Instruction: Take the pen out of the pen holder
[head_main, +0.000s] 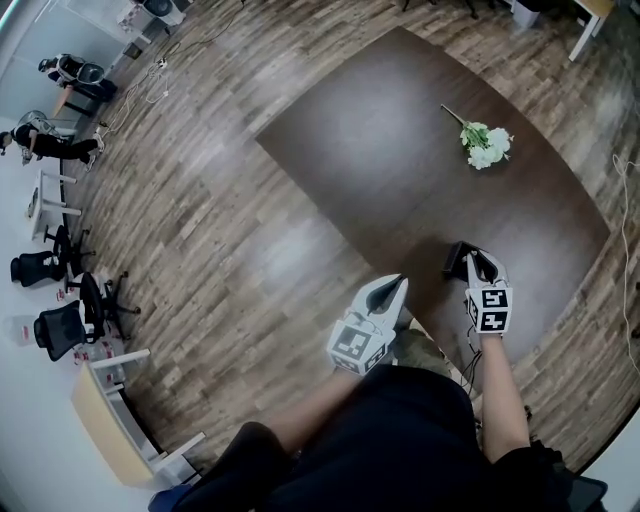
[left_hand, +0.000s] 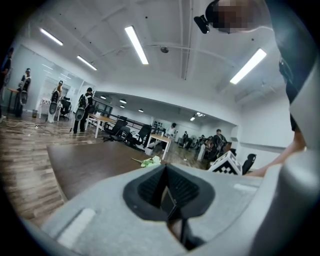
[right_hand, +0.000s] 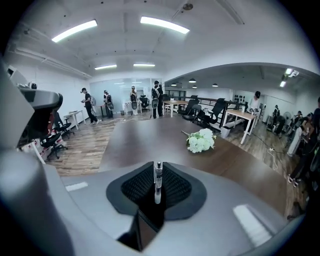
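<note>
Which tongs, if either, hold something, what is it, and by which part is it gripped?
The right tongs pinch a pen by its barrel, between the pads. The left tongs are closed and hold nothing.

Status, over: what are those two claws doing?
Right gripper shut on pen, upright. Left gripper shut, empty. Pen holder beside right gripper. Flowers well clear.

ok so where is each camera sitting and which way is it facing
head view: on the person's head, steeply down at the dark table; arms, left gripper, right gripper show.
left gripper view: on the left gripper, across the table; its closed jaws, the right gripper's marker cube.
right gripper view: on the right gripper, across the table; its jaws gripping the pen.
shared: all three show the flowers.
</note>
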